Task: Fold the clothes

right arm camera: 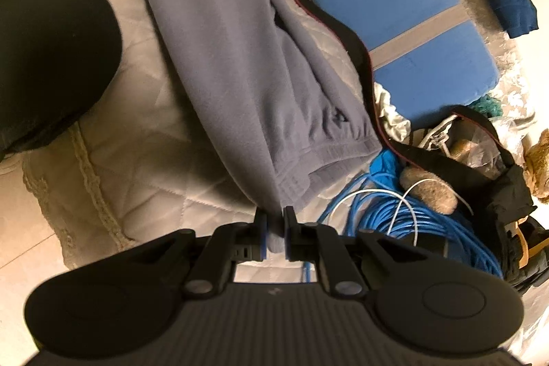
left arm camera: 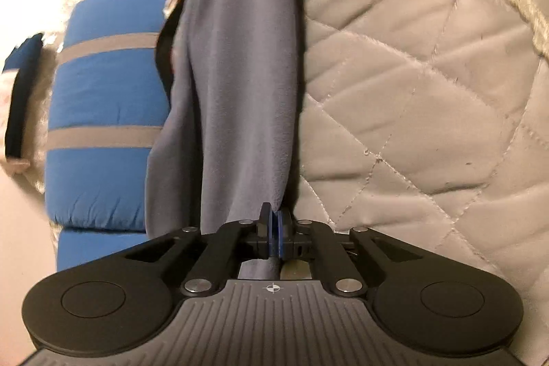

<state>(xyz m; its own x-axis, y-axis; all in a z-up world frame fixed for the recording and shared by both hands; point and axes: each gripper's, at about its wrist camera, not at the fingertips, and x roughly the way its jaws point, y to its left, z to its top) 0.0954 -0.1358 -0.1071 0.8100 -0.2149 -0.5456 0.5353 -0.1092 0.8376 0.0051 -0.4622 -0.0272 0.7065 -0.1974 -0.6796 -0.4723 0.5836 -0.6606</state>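
While the grey trousers (left arm camera: pixel 236 74) hung stretched over the quilted bed (left arm camera: pixel 411 91) (beside a blue roll (left arm camera: pixel 106 84)), each hand-held gripper, left (left arm camera: pixel 274 228) and right (right arm camera: pixel 273 228), pinched one end.

grey trousers (left arm camera: pixel 236 74) run off the top edge; a dark shape (right arm camera: pixel 48 57) hides the quilt (right arm camera: pixel 151 139).
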